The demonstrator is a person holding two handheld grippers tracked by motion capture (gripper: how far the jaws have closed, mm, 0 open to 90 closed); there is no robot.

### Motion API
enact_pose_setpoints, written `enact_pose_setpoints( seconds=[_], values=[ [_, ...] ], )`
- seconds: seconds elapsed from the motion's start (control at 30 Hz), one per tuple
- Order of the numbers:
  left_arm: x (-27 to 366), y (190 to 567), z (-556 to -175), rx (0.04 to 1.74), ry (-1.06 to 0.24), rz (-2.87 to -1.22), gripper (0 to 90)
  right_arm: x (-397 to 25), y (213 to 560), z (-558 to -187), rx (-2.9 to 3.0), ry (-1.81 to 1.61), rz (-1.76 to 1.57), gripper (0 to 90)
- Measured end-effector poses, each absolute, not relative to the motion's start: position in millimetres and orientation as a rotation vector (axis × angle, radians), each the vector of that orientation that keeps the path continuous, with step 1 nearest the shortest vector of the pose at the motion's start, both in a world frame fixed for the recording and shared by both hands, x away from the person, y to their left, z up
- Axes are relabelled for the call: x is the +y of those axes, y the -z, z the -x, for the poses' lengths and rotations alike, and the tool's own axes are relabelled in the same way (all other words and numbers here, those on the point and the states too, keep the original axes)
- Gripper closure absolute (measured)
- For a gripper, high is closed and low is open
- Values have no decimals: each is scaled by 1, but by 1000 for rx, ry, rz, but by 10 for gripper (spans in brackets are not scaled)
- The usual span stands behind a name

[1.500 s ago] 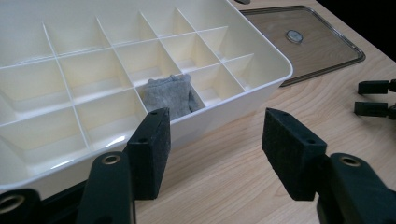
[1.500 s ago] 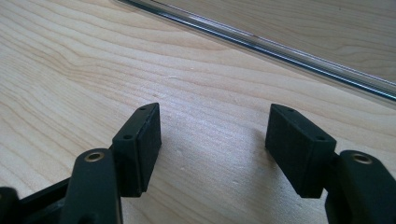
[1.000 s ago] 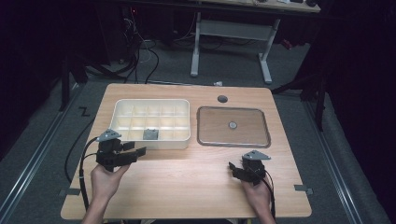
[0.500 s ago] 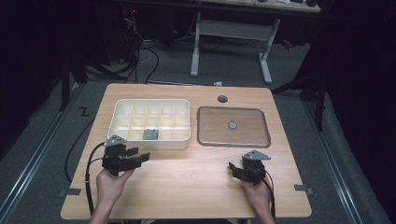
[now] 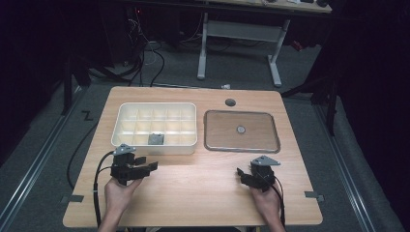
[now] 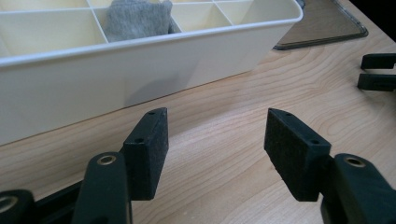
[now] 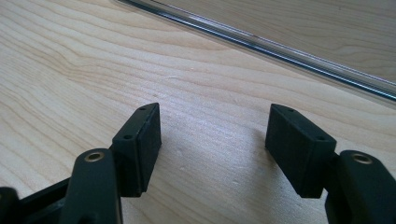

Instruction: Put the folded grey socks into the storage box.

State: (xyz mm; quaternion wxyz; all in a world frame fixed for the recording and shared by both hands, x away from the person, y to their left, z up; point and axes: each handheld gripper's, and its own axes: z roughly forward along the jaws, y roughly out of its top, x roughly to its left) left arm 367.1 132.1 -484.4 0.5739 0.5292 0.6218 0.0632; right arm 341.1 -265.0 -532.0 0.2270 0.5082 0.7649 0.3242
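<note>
Now 2 grippers, left [image 5: 145, 166] & right [image 5: 244, 175], jaws apart, empty; 1 bin [image 5: 126, 110], 1 tray [image 5: 241, 146].

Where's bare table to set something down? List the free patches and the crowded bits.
Free: the wood between the left gripper and right gripper, in front of the divided bin and clear tray. A narrow strip lies behind both, near the table's cable hole. Crowded: the middle, taken by the bin, with a grey item in one compartment, and the tray.
</note>
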Motion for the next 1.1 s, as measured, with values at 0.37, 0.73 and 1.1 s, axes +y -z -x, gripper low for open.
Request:
enact_pose_setpoints(
  seconds=[0.37, 0.73, 1.1],
  values=[
    [127, 501, -368, 1476, -163, -1246, 401, -265, 532, -341, 2108, -893, -1401, 362],
    [122, 516, -367, 1452, -262, -1268, 400, -265, 532, -341, 2108, -893, -1400, 362],
    [117, 528, -369, 1442, -324, -1300, 400, -265, 532, -341, 2107, -893, -1401, 362]
  ],
)
